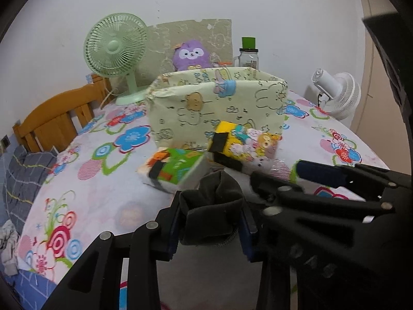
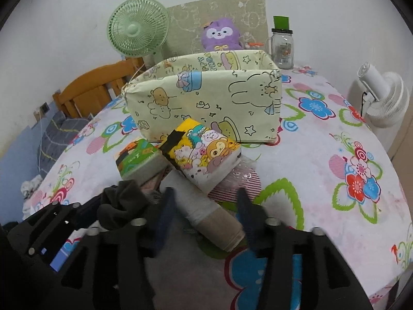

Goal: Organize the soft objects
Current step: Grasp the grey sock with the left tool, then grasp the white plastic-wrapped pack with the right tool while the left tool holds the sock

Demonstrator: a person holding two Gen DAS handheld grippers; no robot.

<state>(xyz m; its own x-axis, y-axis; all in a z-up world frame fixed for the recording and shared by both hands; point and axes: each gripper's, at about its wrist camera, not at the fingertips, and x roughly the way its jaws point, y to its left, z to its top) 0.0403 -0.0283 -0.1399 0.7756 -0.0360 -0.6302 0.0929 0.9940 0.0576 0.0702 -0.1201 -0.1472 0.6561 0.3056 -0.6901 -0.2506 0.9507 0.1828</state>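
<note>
My left gripper (image 1: 210,215) is shut on a bunched dark grey sock (image 1: 214,201), held just above the floral tablecloth (image 1: 103,193). In the right wrist view that sock (image 2: 121,204) shows at lower left. My right gripper (image 2: 205,206) stands open astride a rolled sock (image 2: 214,219), white at one end and beige at the other, which lies on the cloth; the pads do not visibly squeeze it. Just beyond lie a green tissue pack (image 2: 136,160) and a yellow cartoon tissue pack (image 2: 204,155). Behind them stands an open pale yellow fabric box (image 2: 206,98).
Behind the box sit a purple plush toy (image 2: 219,35), a green desk fan (image 2: 136,28) and a glass jar with a green lid (image 2: 282,46). A white fan (image 2: 382,98) stands at the right table edge. A wooden bed frame (image 2: 90,90) is at left.
</note>
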